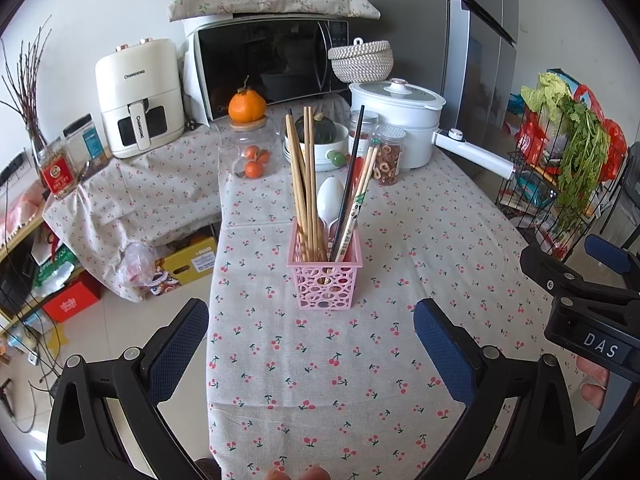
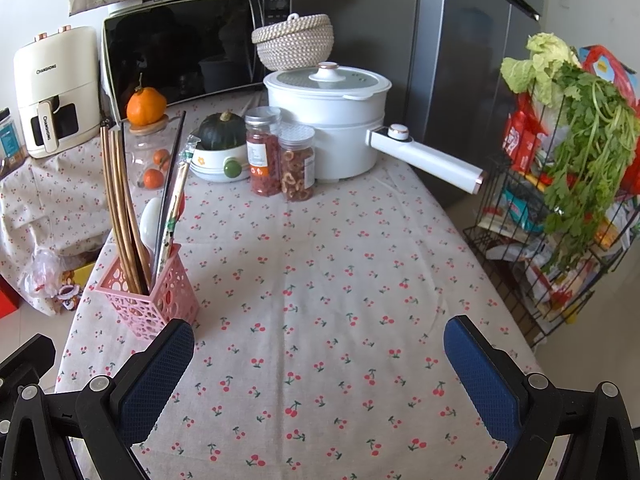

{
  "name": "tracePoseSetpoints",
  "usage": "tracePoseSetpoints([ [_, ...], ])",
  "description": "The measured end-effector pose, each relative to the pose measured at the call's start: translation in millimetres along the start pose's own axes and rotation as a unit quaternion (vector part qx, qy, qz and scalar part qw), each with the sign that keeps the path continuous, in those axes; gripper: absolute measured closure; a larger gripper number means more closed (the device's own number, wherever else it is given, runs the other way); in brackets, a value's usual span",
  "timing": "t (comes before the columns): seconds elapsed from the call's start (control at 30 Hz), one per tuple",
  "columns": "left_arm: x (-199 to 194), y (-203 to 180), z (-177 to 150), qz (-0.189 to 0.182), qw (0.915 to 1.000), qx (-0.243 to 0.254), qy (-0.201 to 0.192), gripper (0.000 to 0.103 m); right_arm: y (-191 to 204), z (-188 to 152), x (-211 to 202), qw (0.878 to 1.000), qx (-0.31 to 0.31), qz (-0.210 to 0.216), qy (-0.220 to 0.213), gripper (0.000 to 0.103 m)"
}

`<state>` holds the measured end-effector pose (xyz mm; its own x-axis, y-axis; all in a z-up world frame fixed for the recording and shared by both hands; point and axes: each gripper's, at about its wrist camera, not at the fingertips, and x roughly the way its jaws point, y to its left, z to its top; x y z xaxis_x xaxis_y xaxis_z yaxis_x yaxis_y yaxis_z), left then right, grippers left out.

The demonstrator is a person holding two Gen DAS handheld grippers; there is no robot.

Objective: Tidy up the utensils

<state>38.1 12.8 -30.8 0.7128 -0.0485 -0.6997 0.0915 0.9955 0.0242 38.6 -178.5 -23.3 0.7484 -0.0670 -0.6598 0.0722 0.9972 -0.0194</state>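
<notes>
The left gripper [image 1: 311,344] is held wide open above the cherry-print tablecloth [image 1: 360,380]; nothing is gripped between its blue pads, and nothing is touched by them. The right gripper [image 2: 319,364] is likewise spread wide and empty, its fingers poised over a bare stretch of the cloth. In the left wrist view the right gripper is seen at the right edge, beside the table, with part of a hand [image 1: 594,380] visible beneath it.

The pink perforated basket [image 1: 325,276] is placed upright on the tablecloth, straight ahead of the left gripper and apart from it. In the right wrist view the basket [image 2: 148,300] is found just beyond the left finger, near the table's left edge; whether the finger touches it cannot be told. Inside the basket are stood several wooden chopsticks [image 1: 303,184], a black chopstick [image 1: 351,176], a printed pair of chopsticks [image 1: 358,204] and a white spoon [image 1: 330,204], all leaning slightly.

Further back on the table a white pot [image 2: 328,120] with a long handle, two jars [image 2: 280,156] and a bowl holding a dark squash [image 2: 222,132] are seen.
</notes>
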Motion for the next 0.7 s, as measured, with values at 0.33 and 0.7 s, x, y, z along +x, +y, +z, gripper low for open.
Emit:
tracePoseSetpoints([
  [0.33, -0.3, 0.3, -0.5, 0.001, 1.0000, 0.000, 0.000, 0.000, 1.9, -1.9, 0.8, 1.000, 0.000, 0.001, 0.003, 0.000],
  [0.7, -2.1, 0.1, -1.3, 0.005, 1.0000, 0.001, 0.002, 0.000, 3.3, -3.3, 1.8, 1.000, -0.002, 0.001, 0.005, 0.000],
])
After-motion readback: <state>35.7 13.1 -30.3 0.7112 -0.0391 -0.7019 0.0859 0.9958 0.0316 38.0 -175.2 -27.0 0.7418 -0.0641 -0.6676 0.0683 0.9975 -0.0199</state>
